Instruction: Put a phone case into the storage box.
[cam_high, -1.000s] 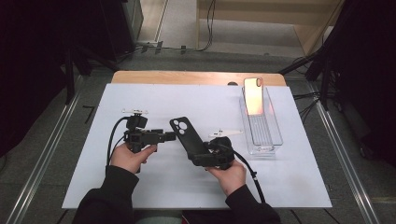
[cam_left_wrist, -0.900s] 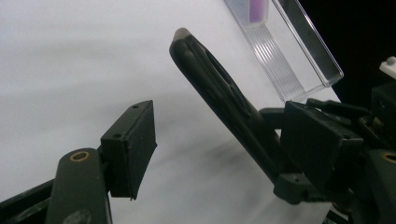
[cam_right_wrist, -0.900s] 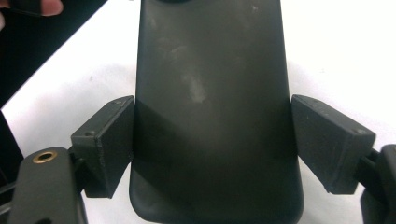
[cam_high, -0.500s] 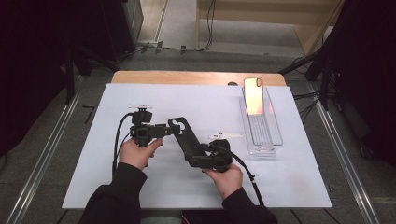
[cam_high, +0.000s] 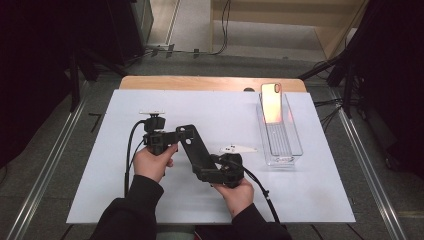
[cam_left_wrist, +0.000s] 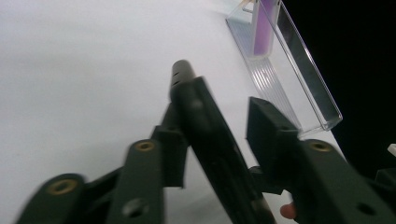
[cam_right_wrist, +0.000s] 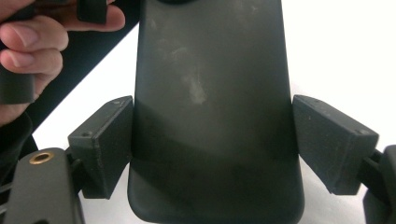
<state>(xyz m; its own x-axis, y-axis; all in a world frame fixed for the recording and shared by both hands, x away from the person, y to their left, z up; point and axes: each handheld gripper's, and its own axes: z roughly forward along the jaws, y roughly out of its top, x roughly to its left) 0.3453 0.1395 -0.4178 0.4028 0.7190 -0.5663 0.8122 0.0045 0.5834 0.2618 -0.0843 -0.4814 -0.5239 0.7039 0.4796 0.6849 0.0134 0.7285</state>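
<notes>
Across the wooden table (cam_high: 210, 82) lay a large white sheet (cam_high: 100, 165), on which we set all the work. Toward its far right side stood a clear plastic tray (cam_high: 292, 145), long and narrow, with a phone (cam_high: 271, 102) leaning upright against its far end; in the left gripper view the same tray (cam_left_wrist: 299, 79) appeared at upper right, well apart from the jaws. Just left of the tray, a small white piece (cam_high: 237, 148) lay flat on the sheet. Near the middle of the sheet we held a black phone case (cam_high: 195, 150) above the surface, between the two tools. The right gripper (cam_high: 212, 170) held the case's near end, its jaws clamped on the two long edges, as the right gripper view showed (cam_right_wrist: 215, 116). The left gripper (cam_high: 172, 137) met the case's far end from the left; its jaws had just been closing with the case's edge between them (cam_left_wrist: 205, 130), one pad lying against the case, the other standing slightly apart from it. Our left hand (cam_high: 152, 162) and right hand (cam_high: 237, 192) gripped the tool bodies.
</notes>
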